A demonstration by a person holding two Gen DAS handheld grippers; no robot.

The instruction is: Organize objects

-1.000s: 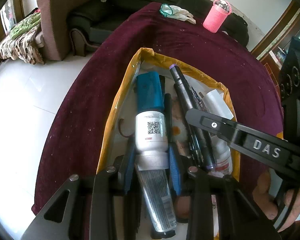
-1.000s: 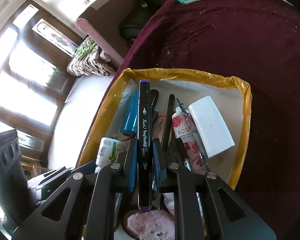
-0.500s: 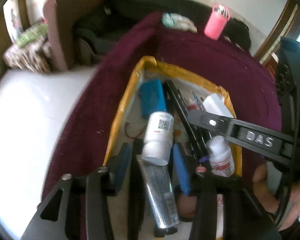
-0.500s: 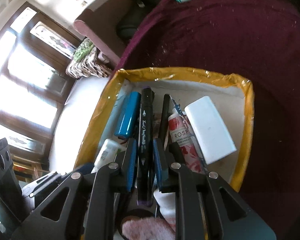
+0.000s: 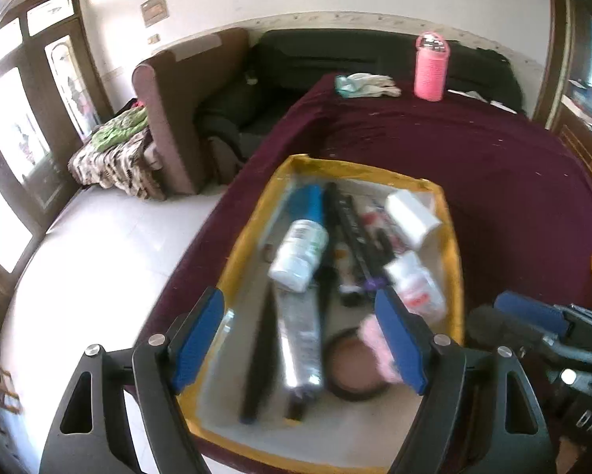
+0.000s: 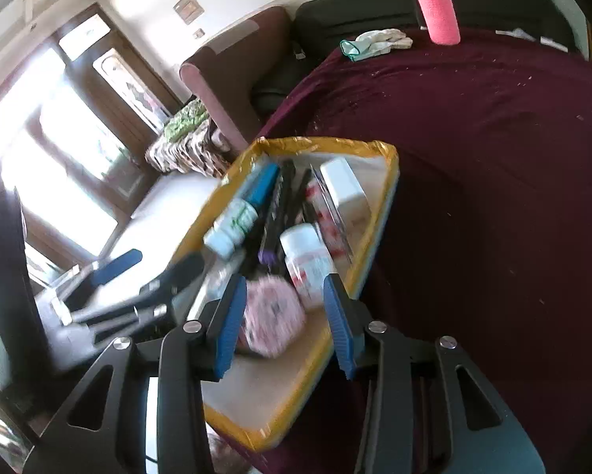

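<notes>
Left wrist view: the left gripper [image 5: 302, 333] hangs over a yellow-rimmed tray [image 5: 452, 245] on a table covered with a dark red cloth [image 5: 493, 166]. Its 2 blue fingers [image 5: 195, 339] are wide apart and opening, clamped on nothing. Between them, lower down in the tray, lie a silver tube [image 5: 300, 339] and a thin black stick [image 5: 262, 355]. Just ahead of the fingers lies a white bottle [image 5: 298, 254] with green print, and beyond it a blue tube [image 5: 308, 201]. A black marker [image 5: 355, 237] with a purple end runs ahead of the right finger, with a white box [image 5: 412, 217] and a small white bottle with red print [image 5: 416, 286] further right. A round compact [image 5: 353, 367] with a pink puff [image 5: 375, 337] sits just inside the right finger. The right gripper's tip [image 5: 529, 312] shows at the right edge. Far ahead stand a pink flask [image 5: 430, 67] and a pale glove [image 5: 365, 85].

Right wrist view: the right gripper [image 6: 286, 326] has its 2 fingers [image 6: 230, 322] apart and opening, gripping nothing. The pink puff [image 6: 270, 322] lies between them, below in the tray [image 6: 375, 237]. The marker [image 6: 274, 221] lies ahead, free of the fingers, next to the small white bottle [image 6: 306, 262]. The left gripper [image 6: 146, 276] is off to the left finger's side.
</notes>
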